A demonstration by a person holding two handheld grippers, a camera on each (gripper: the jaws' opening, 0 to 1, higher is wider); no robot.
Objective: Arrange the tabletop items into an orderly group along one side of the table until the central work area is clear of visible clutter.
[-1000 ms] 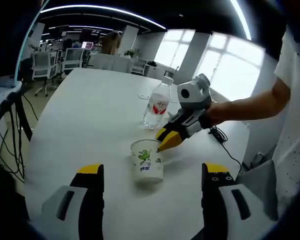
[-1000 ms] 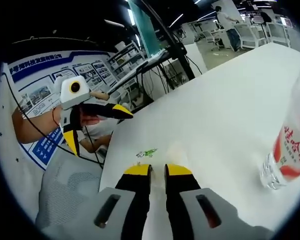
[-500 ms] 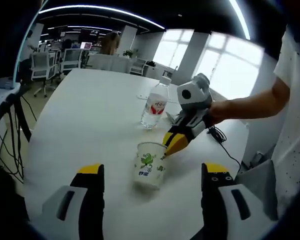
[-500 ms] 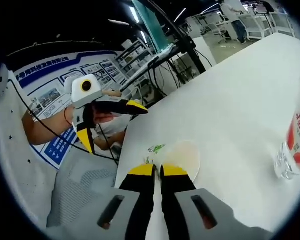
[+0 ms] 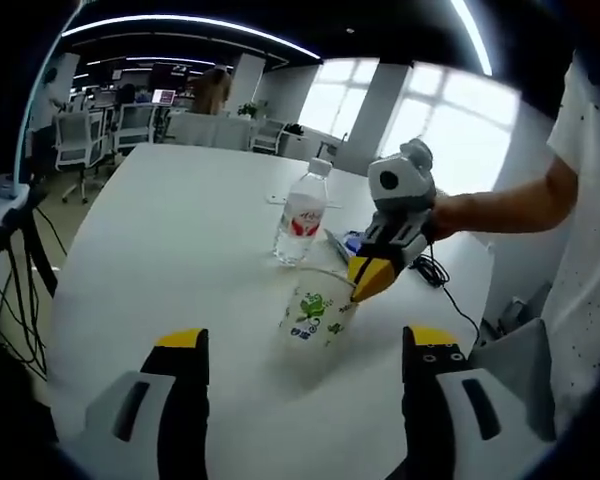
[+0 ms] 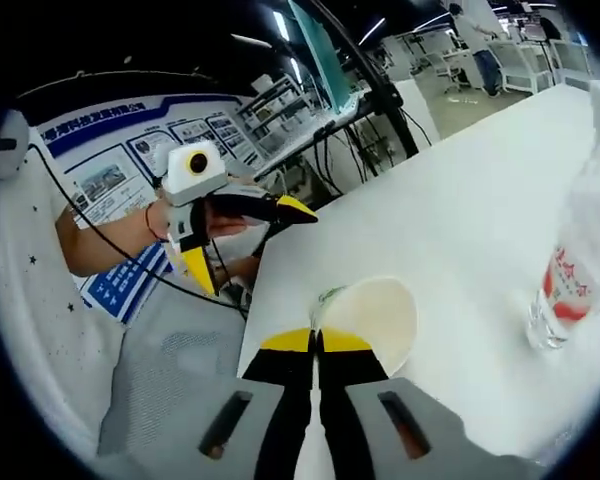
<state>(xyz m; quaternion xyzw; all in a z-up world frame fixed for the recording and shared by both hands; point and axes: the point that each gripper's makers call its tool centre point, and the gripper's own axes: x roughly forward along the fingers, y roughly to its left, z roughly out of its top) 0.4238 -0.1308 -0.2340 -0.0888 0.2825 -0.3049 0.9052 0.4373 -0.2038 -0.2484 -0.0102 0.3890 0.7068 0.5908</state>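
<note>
Near the middle of the white bench (image 5: 170, 260), my right hand-held gripper (image 5: 370, 279) pinches the rim of the paper cup (image 5: 318, 308) with its jaws squeezed together, and the cup looks tipped and lifted a little. I think I hold it by the rim so I can carry it to one side. Close behind the cup stands the water bottle (image 5: 297, 215), upright, with some small blue things next to it that I cannot make out. My left hand-held gripper (image 5: 305, 350) is wide open and holds nothing; it waits just short of the cup. I judge the tidy-up has only begun.
</note>
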